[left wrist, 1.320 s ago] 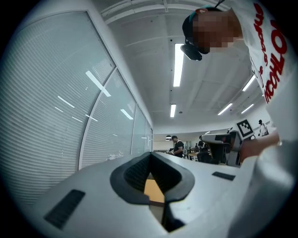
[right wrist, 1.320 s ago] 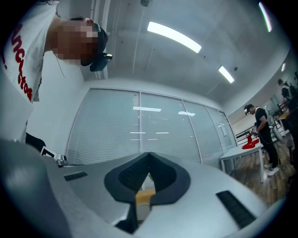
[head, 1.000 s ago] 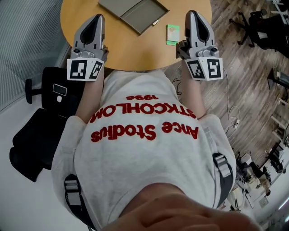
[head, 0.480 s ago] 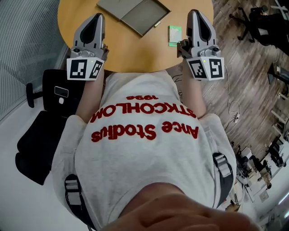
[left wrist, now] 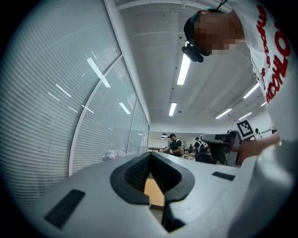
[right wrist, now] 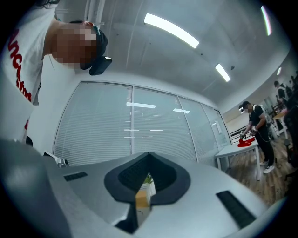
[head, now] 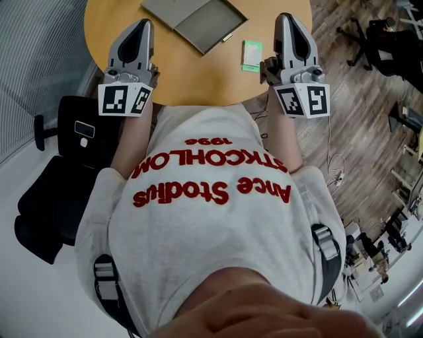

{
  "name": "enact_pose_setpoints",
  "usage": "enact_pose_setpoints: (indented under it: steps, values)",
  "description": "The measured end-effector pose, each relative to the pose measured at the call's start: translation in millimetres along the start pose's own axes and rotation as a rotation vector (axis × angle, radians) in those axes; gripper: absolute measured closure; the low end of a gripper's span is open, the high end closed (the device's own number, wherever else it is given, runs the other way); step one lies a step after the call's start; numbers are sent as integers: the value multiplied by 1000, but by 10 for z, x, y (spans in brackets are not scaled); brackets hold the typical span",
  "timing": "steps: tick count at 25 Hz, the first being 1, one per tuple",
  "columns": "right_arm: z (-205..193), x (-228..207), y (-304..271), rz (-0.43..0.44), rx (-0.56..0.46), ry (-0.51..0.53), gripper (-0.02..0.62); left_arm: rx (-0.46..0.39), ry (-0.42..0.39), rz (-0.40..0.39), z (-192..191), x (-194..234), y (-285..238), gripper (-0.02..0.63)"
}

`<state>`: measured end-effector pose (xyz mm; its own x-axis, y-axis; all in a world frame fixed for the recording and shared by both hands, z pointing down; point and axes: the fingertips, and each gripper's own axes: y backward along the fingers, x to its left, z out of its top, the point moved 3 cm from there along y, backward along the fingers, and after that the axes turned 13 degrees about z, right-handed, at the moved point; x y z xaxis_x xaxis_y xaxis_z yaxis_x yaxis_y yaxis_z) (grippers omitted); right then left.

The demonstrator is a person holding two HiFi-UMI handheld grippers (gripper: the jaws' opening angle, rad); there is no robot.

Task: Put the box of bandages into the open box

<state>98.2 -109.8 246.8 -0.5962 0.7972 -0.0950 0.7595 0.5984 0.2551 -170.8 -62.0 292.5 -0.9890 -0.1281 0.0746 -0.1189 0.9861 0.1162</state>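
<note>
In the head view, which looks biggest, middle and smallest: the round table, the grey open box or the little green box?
1. table, biggest, even with its far part cut off by the picture's edge
2. open box
3. bandage box, smallest
Both boxes lie on the table, so nearness hardly changes this.

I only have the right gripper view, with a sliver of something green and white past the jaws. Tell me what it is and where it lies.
Observer: The head view shows it is the green box of bandages, flat on the round wooden table, just left of the right gripper.
Operator: Now place the open box for me.
Observer: The grey open box lies at the table's far edge, left of the bandages and apart from them, between the two grippers.
Operator: Report the left gripper.
Observer: The left gripper hangs over the table's left side; its own view shows its jaws together, with nothing in them.
</note>
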Motion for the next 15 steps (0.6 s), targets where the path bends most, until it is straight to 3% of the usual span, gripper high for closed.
enact_pose_setpoints:
  steps: [4, 15]
  values:
    - [0, 31, -4, 16, -9, 5, 589, -2, 31, -2, 6, -19, -26, 600]
    - [-79, -102, 61, 5, 9, -6, 589, 14, 18, -36, -115, -145, -220, 600]
